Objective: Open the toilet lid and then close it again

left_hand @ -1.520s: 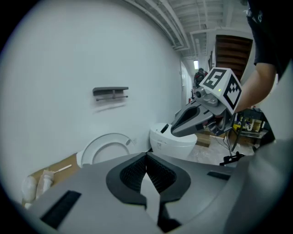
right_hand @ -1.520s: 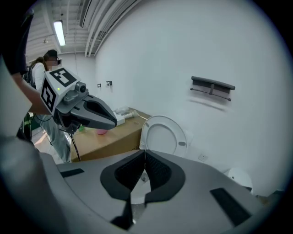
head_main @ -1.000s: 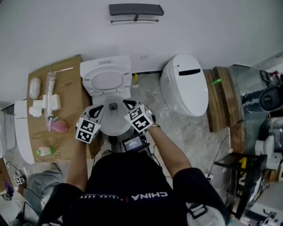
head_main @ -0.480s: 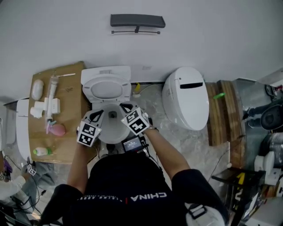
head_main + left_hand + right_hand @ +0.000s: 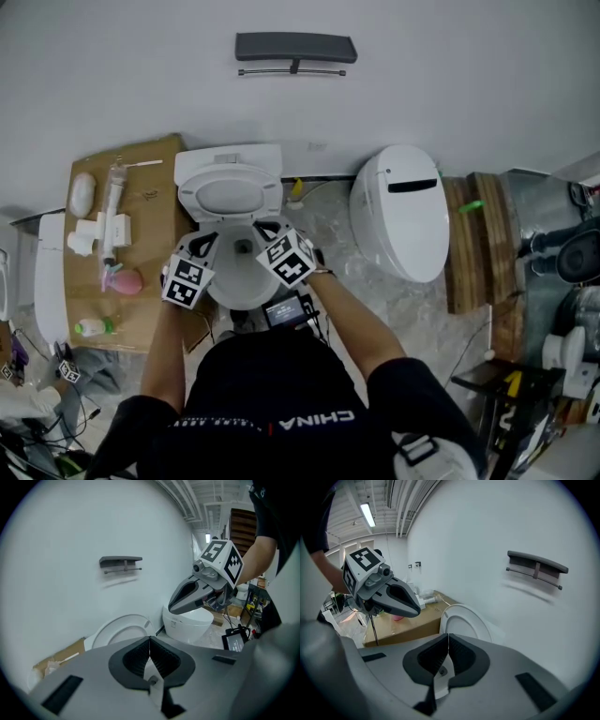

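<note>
The white toilet stands against the wall with its lid [image 5: 228, 192] raised and leaning back, and the bowl [image 5: 236, 281] lies open below it. My left gripper [image 5: 208, 241] and right gripper [image 5: 265, 228] hover side by side over the bowl, tips toward the lid, touching nothing. In the left gripper view my own jaws [image 5: 149, 641] are shut and empty, with the lid [image 5: 123, 629] ahead and the right gripper [image 5: 174, 605] to the right. In the right gripper view the jaws [image 5: 448, 637] are shut and empty, facing the lid [image 5: 464, 623]; the left gripper [image 5: 412, 611] is on the left.
A second white toilet [image 5: 398, 211] with its lid down stands to the right. A cardboard sheet [image 5: 141, 178] on the left carries white parts, a pink object [image 5: 125, 281] and a small bottle [image 5: 92, 326]. A dark shelf [image 5: 295, 47] hangs on the wall. Wooden boards [image 5: 473, 234] lie at right.
Both grippers have moved a little closer to the raised lid, still side by side and shut. The lid has not moved.
</note>
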